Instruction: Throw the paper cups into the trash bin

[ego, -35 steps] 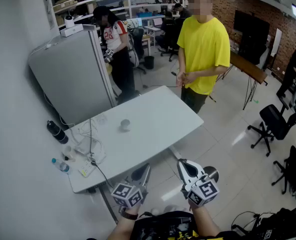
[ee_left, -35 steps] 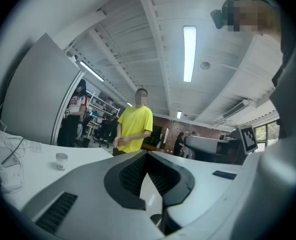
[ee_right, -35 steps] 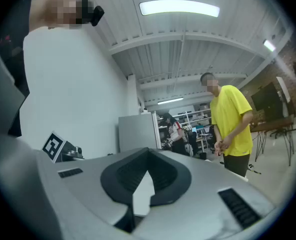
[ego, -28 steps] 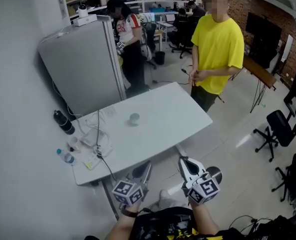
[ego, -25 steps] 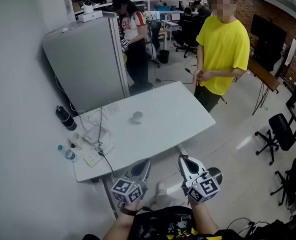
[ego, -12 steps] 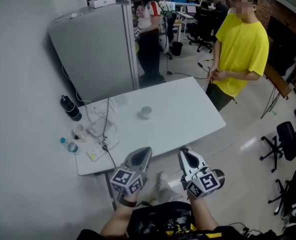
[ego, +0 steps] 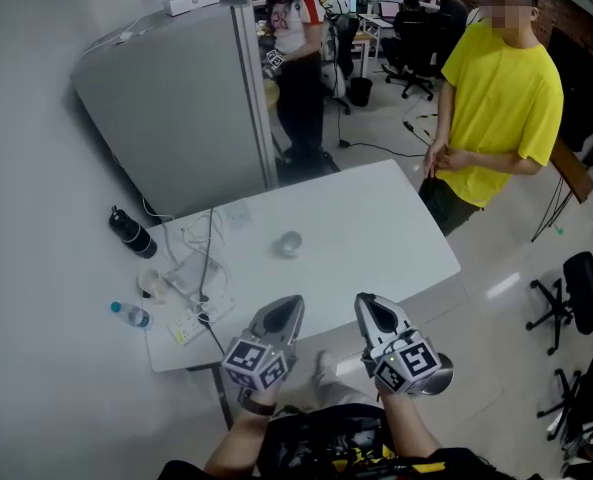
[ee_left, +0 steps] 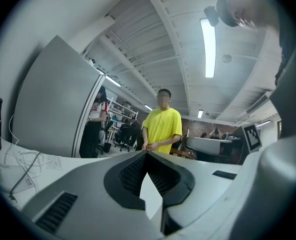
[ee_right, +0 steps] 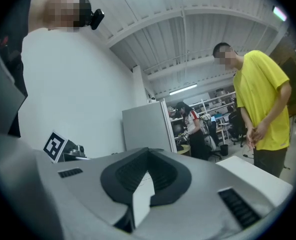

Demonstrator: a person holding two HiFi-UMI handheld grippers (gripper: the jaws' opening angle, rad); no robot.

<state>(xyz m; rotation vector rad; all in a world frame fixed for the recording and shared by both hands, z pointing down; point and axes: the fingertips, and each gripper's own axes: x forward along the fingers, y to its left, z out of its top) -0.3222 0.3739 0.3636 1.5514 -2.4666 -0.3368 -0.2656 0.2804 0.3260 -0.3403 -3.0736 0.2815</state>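
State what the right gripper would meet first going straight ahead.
Probably nothing near: the right gripper, shut, seems to aim level over the white table, towards the grey partition; depth is unclear.

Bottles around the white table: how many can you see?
2. A dark bottle stands at the far left end of the table. A clear bottle with a blue cap is at that same end, nearer the camera. Others could be hidden under the table.

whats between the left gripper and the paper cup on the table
Nothing but bare white table between the left gripper and the paper cup, as the head view shows.
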